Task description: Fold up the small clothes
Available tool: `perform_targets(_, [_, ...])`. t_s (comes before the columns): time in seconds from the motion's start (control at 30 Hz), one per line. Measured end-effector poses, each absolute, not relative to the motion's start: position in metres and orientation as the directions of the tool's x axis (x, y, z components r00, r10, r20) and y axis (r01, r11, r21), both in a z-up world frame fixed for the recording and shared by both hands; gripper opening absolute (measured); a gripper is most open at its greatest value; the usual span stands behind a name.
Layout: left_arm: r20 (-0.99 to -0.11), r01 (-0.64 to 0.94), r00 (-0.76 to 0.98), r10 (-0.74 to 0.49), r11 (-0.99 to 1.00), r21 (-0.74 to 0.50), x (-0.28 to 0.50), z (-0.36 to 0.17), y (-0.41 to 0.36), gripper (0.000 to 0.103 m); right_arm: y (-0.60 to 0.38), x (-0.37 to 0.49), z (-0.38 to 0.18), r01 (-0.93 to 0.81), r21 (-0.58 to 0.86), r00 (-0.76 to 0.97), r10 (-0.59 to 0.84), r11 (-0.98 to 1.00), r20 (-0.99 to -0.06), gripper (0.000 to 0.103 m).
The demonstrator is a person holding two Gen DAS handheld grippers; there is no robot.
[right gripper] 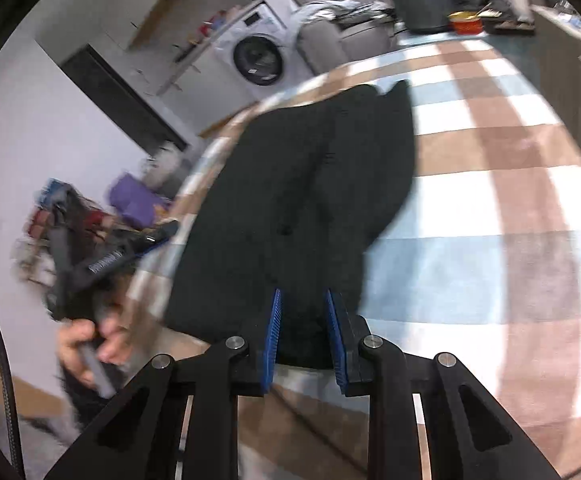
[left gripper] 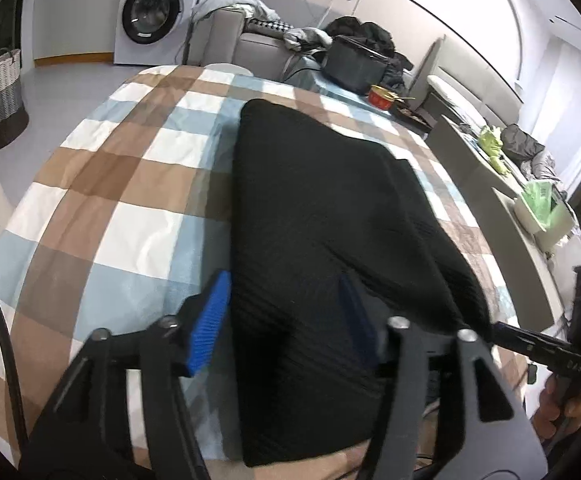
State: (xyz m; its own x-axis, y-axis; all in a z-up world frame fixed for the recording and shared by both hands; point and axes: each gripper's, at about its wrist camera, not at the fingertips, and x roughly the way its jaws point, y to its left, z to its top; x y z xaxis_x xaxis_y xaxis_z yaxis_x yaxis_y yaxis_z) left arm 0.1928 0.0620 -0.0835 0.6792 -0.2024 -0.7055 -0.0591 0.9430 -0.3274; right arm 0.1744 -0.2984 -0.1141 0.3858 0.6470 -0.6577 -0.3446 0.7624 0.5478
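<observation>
My left gripper (left gripper: pixel 280 320) stood released, its blue pads spread wide over the near end of the black garment (left gripper: pixel 322 216), which lay stretched away from me on the checked cloth (left gripper: pixel 122 184). My right gripper (right gripper: pixel 304 340) was clenched on that garment's near edge, the fabric bunched between its pads and running ahead to my left.

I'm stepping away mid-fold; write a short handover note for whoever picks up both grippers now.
Left gripper: open, jaws straddling the black ribbed knit garment, pads not pressing.
Right gripper: shut on the garment's near edge.
The garment lies lengthwise on the brown, blue and white checked cloth, partly doubled over.
Left: finish folding and flatten it.
</observation>
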Motion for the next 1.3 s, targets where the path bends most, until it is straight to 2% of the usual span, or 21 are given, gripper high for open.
perform_targets(0.2, [-0.685,0.040,0.665,-0.296,0.931,-0.364,0.174,-0.077,0.034,0.083,-0.284,0.178,-0.121,-0.352,0.513,0.372,0.620,0.783,-0.691,0.023])
perform_targets(0.33, [-0.706,0.115,0.626,-0.330,0.935,-0.336,0.173,-0.084,0.004,0.087,-0.282,0.181,-0.129,-0.326,0.478,0.356,0.574,0.816,-0.738,0.027])
perform_targets(0.4, [-0.709,0.137,0.615,-0.346,0.932,-0.336,0.171,-0.086,-0.007,0.101,-0.281,0.180,-0.129,-0.329,0.472,0.358,0.571,0.818,-0.739,0.027])
perform_targets(0.43, [-0.708,0.146,0.613,-0.350,0.931,-0.333,0.170,-0.086,-0.012,0.102,-0.280,0.178,-0.127,-0.336,0.465,0.364,0.568,0.819,-0.738,0.027])
perform_targets(0.5, [-0.706,0.174,0.608,-0.364,0.928,-0.328,0.167,-0.086,-0.021,0.102,-0.279,0.172,-0.119,-0.368,0.482,0.380,0.602,0.795,-0.703,0.019])
perform_targets(0.53, [-0.707,0.183,0.604,-0.367,0.928,-0.325,0.166,-0.086,-0.024,0.102,-0.278,0.170,-0.115,-0.382,0.496,0.382,0.622,0.780,-0.683,0.006])
perform_targets(0.63, [-0.709,0.195,0.599,-0.372,0.927,-0.321,0.164,-0.086,-0.031,0.102,-0.282,0.166,-0.105,-0.388,0.533,0.390,0.657,0.752,-0.645,0.004])
perform_targets(0.73, [-0.720,0.199,0.590,-0.365,0.930,-0.308,0.165,-0.091,-0.036,0.102,-0.277,0.167,-0.120,-0.351,0.393,0.382,0.514,0.850,-0.768,0.004])
perform_targets(0.8, [-0.735,0.201,0.580,-0.353,0.936,-0.290,0.166,-0.096,-0.038,0.102,-0.283,0.169,-0.126,-0.325,0.421,0.363,0.523,0.847,-0.771,0.005])
perform_targets(0.9, [-0.772,0.225,0.554,-0.313,0.948,-0.224,0.167,-0.108,-0.048,0.102,-0.298,0.177,-0.111,-0.297,0.469,0.413,0.555,0.832,-0.722,0.015])
perform_targets(1.0, [-0.785,0.250,0.564,-0.254,0.959,-0.131,0.164,-0.116,-0.061,0.102,-0.301,0.196,-0.087,-0.302,0.466,0.490,0.554,0.832,-0.673,0.032])
perform_targets(1.03, [-0.786,0.258,0.564,-0.253,0.958,-0.124,0.163,-0.116,-0.063,0.102,-0.298,0.208,-0.080,-0.311,0.467,0.504,0.561,0.827,-0.657,0.042])
perform_targets(1.07, [-0.784,0.261,0.561,-0.266,0.955,-0.137,0.162,-0.116,-0.062,0.102,-0.294,0.218,-0.075,-0.317,0.464,0.511,0.561,0.827,-0.651,0.045])
perform_targets(1.2, [-0.739,0.254,0.545,-0.396,0.918,-0.305,0.162,-0.106,-0.036,0.102,-0.264,0.267,-0.067,-0.360,0.447,0.495,0.574,0.819,-0.653,0.045])
perform_targets(1.3, [-0.707,0.225,0.549,-0.445,0.894,-0.388,0.164,-0.099,-0.015,0.102,-0.238,0.311,-0.073,-0.370,0.450,0.468,0.581,0.813,-0.666,0.045])
